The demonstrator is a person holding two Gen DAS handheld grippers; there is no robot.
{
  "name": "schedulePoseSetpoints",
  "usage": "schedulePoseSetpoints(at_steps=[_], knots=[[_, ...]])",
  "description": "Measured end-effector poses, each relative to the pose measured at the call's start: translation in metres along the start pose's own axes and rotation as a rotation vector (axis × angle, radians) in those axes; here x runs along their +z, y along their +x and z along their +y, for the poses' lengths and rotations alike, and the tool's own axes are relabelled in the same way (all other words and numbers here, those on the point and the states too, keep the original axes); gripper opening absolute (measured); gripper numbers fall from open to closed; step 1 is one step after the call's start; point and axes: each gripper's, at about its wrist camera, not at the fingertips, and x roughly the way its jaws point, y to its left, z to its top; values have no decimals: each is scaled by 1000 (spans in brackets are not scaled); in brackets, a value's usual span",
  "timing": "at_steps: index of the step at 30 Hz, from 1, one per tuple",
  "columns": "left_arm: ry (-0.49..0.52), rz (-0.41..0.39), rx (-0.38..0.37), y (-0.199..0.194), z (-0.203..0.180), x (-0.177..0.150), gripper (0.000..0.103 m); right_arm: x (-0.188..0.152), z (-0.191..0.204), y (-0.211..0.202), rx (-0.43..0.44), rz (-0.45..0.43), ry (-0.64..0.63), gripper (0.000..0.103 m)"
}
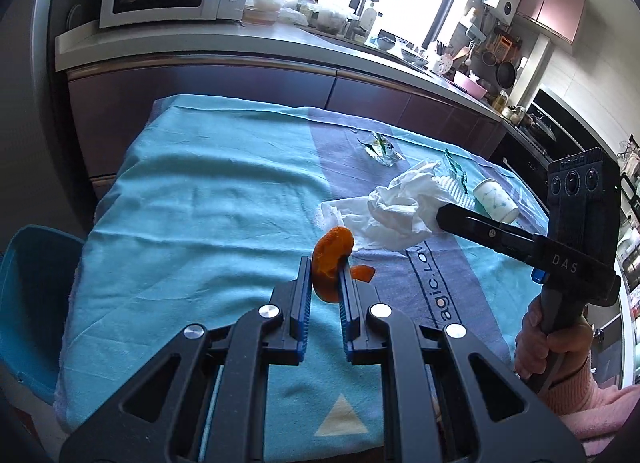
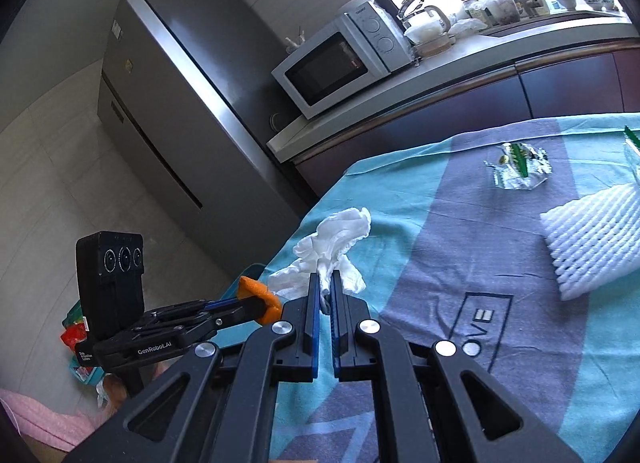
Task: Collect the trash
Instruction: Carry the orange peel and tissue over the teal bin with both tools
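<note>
Between the blue pads of the left gripper (image 1: 325, 277) a curl of orange peel (image 1: 332, 253) is clamped, its lower end hidden by the fingers. Just beyond, the right gripper (image 2: 325, 291) is pinched on a crumpled white tissue (image 2: 334, 241), held above the teal and purple towel (image 1: 192, 191) covering the table. Farther out on the cloth lie a white foam net (image 2: 588, 243), cut off at the frame edge, a small paper cup (image 1: 496, 199) on its side, and what may be a torn foil wrapper (image 2: 516, 169). Off the table's near left corner a blue bin (image 1: 32, 291) shows only partly.
</note>
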Motion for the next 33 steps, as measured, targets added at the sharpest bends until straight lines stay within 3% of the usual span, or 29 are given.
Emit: schedulePoseSetpoints(at_steps=[33], knots=[[-177,-106,250,-102,119,-23,13,7,87,127,158,188,-122,4]])
